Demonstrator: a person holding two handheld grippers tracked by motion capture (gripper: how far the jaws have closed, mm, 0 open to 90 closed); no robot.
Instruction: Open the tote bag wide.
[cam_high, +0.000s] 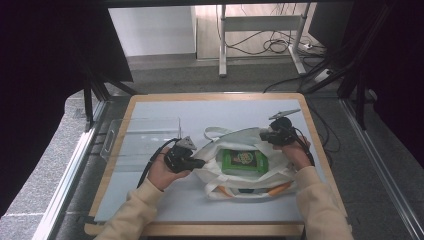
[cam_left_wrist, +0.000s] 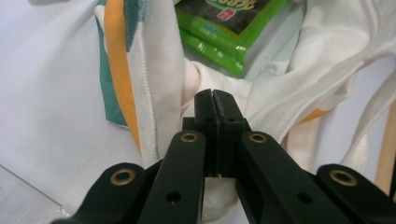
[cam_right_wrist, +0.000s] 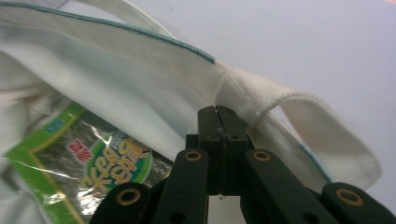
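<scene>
A white tote bag (cam_high: 210, 170) with orange and teal trim lies open on the pale table mat. A green snack packet (cam_high: 243, 161) lies flat inside it. My left gripper (cam_high: 200, 163) is at the bag's left rim. In the left gripper view its jaws (cam_left_wrist: 215, 100) are shut, pinching the puckered white cloth (cam_left_wrist: 159, 70), with the packet (cam_left_wrist: 224, 28) just beyond. My right gripper (cam_high: 263, 135) is at the bag's far right rim. In the right gripper view its jaws (cam_right_wrist: 218, 116) are shut on the rim seam beside a handle loop (cam_right_wrist: 327, 140), and the packet (cam_right_wrist: 93, 163) lies below left.
A clear plastic tray (cam_high: 142, 137) stands on the table's left side, close behind my left hand. The wooden table edge (cam_high: 210, 96) frames the mat. Desk legs and cables (cam_high: 270, 45) are on the floor beyond the table.
</scene>
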